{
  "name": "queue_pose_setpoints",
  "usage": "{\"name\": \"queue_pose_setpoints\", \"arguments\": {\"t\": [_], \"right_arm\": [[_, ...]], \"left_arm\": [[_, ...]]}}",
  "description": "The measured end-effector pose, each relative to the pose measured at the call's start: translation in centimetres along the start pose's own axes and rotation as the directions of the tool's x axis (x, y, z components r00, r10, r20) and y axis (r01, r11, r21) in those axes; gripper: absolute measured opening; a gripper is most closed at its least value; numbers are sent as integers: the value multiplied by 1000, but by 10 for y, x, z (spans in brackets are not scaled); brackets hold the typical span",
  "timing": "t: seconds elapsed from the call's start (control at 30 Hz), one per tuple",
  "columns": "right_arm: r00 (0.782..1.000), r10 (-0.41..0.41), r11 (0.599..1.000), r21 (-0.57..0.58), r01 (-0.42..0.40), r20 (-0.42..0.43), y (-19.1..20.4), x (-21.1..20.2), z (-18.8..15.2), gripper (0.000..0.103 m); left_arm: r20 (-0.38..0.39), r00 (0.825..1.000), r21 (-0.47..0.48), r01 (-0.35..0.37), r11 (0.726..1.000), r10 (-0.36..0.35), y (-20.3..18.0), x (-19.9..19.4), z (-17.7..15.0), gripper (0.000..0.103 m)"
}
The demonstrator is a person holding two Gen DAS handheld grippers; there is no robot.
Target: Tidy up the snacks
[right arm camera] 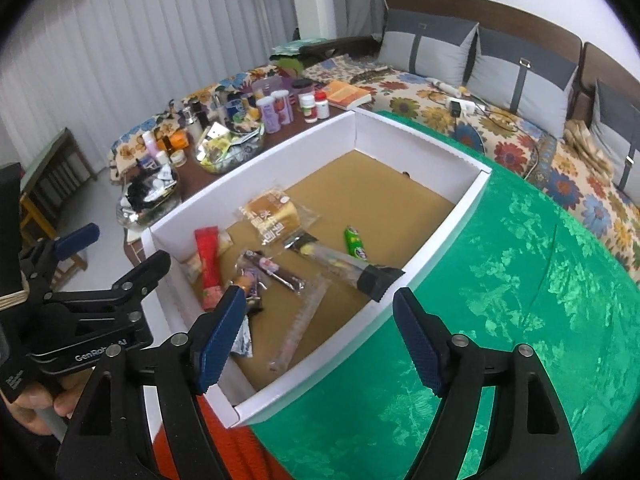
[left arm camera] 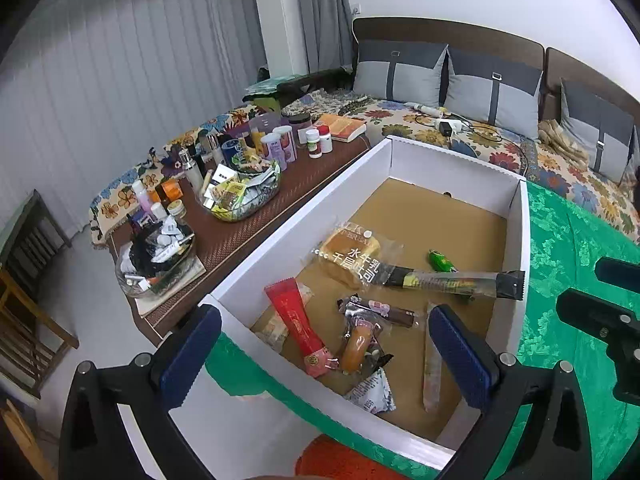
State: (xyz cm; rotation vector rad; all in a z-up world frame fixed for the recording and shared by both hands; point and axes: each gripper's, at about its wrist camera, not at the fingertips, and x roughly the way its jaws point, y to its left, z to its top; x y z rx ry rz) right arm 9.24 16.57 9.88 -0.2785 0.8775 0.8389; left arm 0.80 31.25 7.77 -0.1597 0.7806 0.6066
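The left gripper (left arm camera: 324, 354) and right gripper (right arm camera: 320, 340) are held released and empty above the box (left arm camera: 516, 216), where light, crinkly, probably slippery snack packets (left arm camera: 362, 340) are best pinched mid-body.

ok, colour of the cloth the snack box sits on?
Green with a paler floral pattern: cloth under the white box. Clearest in the right wrist view.

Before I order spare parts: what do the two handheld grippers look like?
Both match: black angular plastic frames with silver round bolts, each finger faced with a dark blue textured pad. The left gripper has white lettering on its side in the right wrist view, only partly legible. The right gripper looks the same. No cables or sleeves show.
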Motion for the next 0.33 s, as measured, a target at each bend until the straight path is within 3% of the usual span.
{"name": "queue_pose_setpoints", "arguments": {"t": [0.33], "right_arm": [[1000,-18,1000,-10,18,-11,7,5,1,79]], "left_arm": [[5,1000,-13,-7,1000,7,2,-3,-2,103]]}}
